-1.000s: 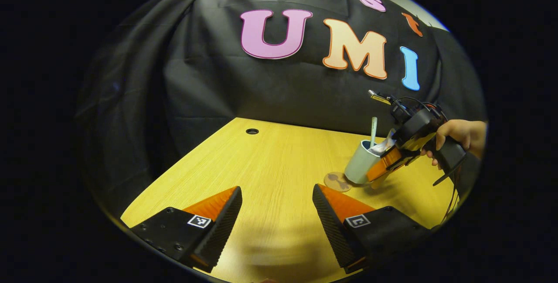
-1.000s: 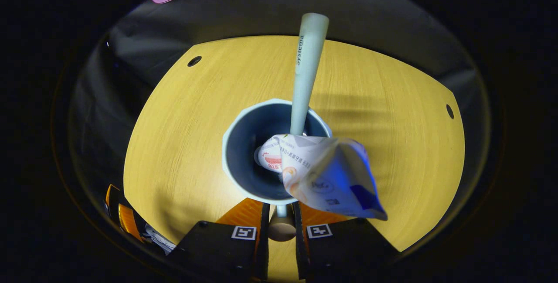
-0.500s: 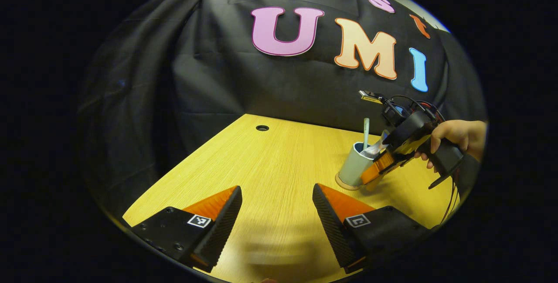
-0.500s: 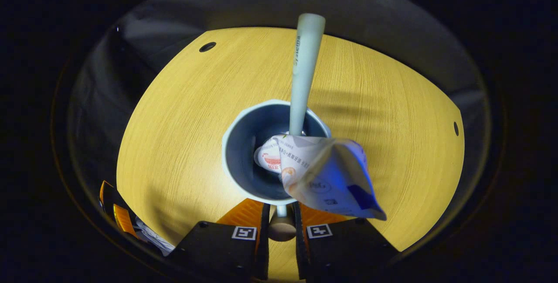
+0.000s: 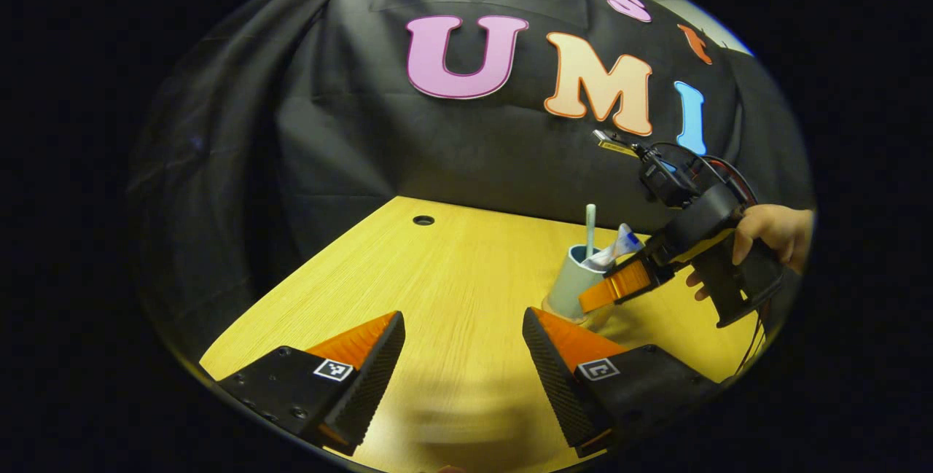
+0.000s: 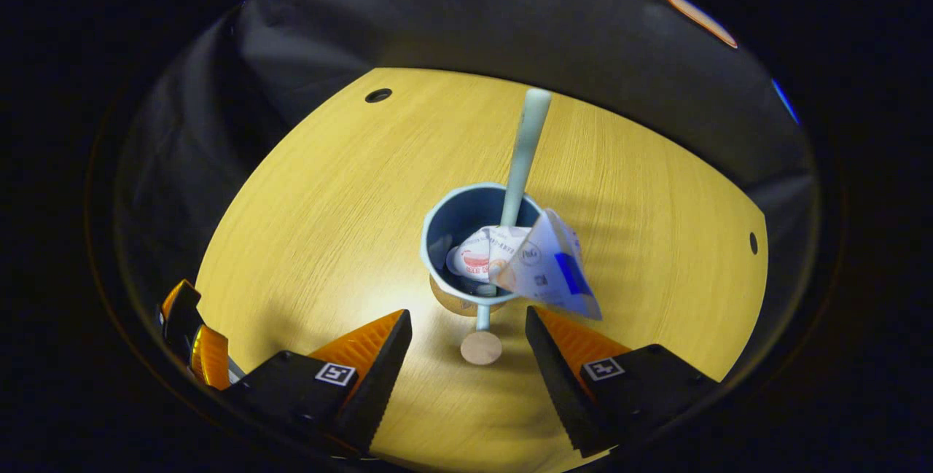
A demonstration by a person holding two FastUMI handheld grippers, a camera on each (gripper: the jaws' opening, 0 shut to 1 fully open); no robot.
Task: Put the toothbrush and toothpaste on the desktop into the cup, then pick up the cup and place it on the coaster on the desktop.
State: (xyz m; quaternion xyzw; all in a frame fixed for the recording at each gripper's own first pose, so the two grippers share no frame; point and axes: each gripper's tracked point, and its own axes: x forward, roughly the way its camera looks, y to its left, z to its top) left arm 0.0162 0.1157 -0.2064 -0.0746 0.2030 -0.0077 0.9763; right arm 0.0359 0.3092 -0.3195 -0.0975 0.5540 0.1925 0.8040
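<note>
The cup (image 6: 481, 240) stands up straight on the round coaster (image 6: 452, 303), out in the middle of the yellow desk (image 6: 306, 225). A bit of the coaster peeks out from under the cup on the near side. Inside the cup is the toothbrush (image 6: 523, 152), with its handle sticking up out of the top. The toothpaste (image 6: 536, 262) is in the cup too, and its flat end hangs over the rim.

The cup has a thin handle with a round knob (image 6: 481, 348) at the end. The knob sits between the fingers of the right gripper (image 6: 468, 345), but the fingers are wide apart and do not touch it. A hand (image 5: 765, 232) holds this gripper just beside the cup.

The left gripper (image 5: 463, 356) is near the cup, over bare desk. Its fingers are wide apart too, with nothing in them.
</note>
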